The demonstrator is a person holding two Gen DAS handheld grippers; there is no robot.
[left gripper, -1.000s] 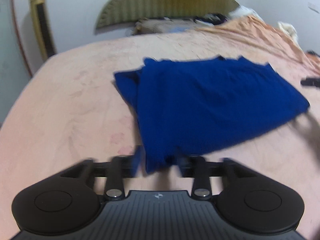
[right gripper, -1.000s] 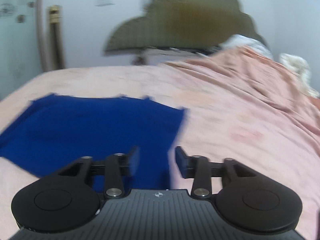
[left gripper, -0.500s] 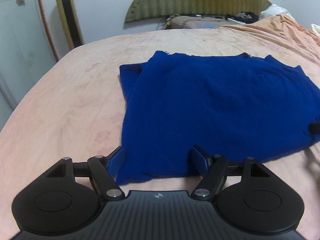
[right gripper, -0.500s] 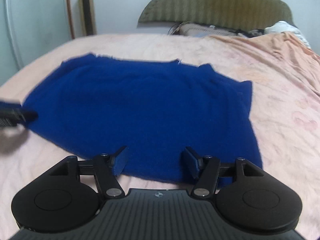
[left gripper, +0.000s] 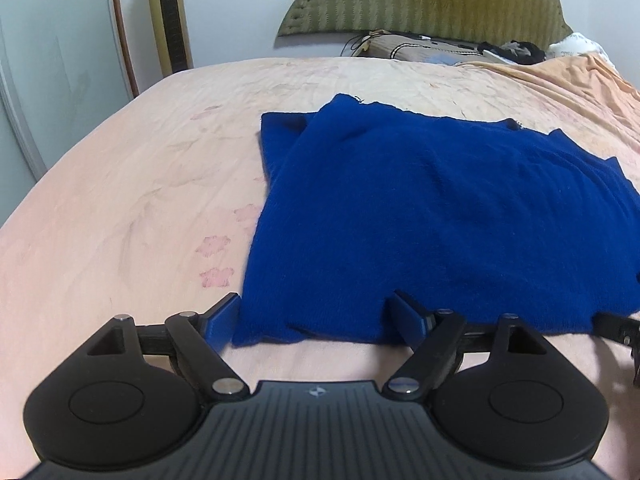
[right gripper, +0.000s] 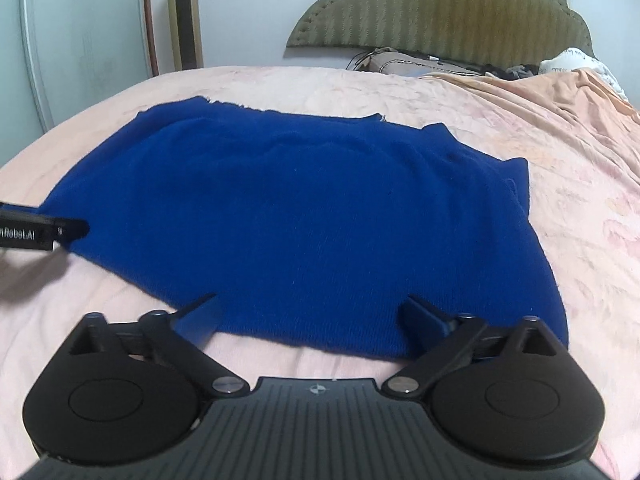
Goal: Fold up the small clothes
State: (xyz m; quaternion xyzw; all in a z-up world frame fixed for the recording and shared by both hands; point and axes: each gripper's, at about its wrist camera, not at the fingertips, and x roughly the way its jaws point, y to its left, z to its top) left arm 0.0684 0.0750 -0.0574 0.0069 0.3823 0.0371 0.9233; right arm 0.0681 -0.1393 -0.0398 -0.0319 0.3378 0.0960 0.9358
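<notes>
— Sweater (left gripper: pixel 432 208) first: where does it lie? 
— Flat on the bed (left gripper: pixel 132 184), a blue knit spread over the pink sheet. Its near hem runs crosswise right in front of both pairs of tongs, and its long axis goes left to right across the two views.

— And the left tongs (left gripper: pixel 316 316)? 
— Apart, wide. The near left corner of the hem sits between the two blue fingers; whether they touch the cloth I cannot tell, but nothing is pinched.

— The right tongs (right gripper: pixel 312 318)? 
— Also apart, straddling the hem toward the sweater's right side. In that view the left tongs' tip (right gripper: pixel 44 234) shows at the far left edge, just beside the knit's other corner.

— So which is nearer? 
— Each is at its own corner, about equally close. Neither has to reach across.

— What does the next move turn on, then? 
— I judge it is the hem lying straight ahead and level with the fingers. Both pairs would need to close on the near edge, then carry it away toward the headboard (right gripper: pixel 440 8), over the body, to halve it.

— Anything to watch? 
— The left side already looks doubled under, with a layer showing at the far left corner (left gripper: pixel 280 124). Catching only the top layer could pull that fold loose.
</notes>
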